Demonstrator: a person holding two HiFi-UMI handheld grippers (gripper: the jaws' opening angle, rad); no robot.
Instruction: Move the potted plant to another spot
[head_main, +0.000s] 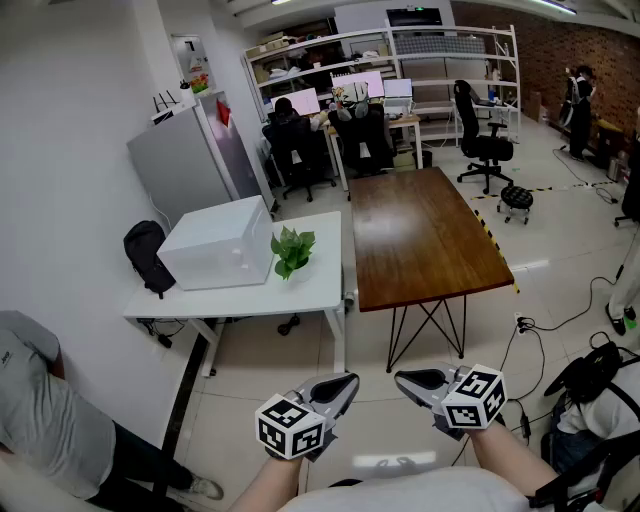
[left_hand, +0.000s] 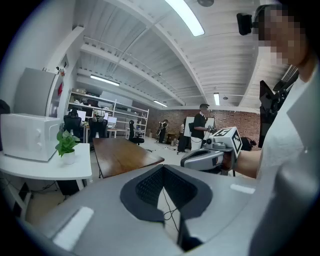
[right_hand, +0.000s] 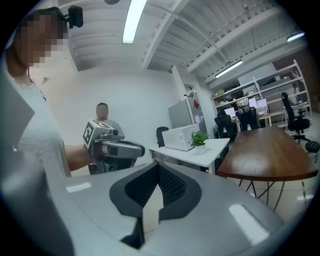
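The potted plant (head_main: 292, 250), green leaves in a small white pot, stands on the white table (head_main: 315, 290) beside a white microwave (head_main: 220, 243). It also shows at the left in the left gripper view as the plant (left_hand: 66, 145), and mid-right in the right gripper view as the plant (right_hand: 199, 141). My left gripper (head_main: 335, 390) and right gripper (head_main: 410, 380) hover over the floor close to my body, tips turned toward each other, well short of the table. Both are shut with nothing in them. Seen from their own cameras, the left gripper (left_hand: 165, 172) and right gripper (right_hand: 159, 170) have jaws pressed together.
A brown wooden table (head_main: 425, 235) adjoins the white one on the right. A grey fridge (head_main: 190, 160) and a black backpack (head_main: 146, 255) stand by the left wall. A person (head_main: 50, 420) sits at lower left. Cables (head_main: 530, 325) and a bag (head_main: 590, 375) lie on the floor at right.
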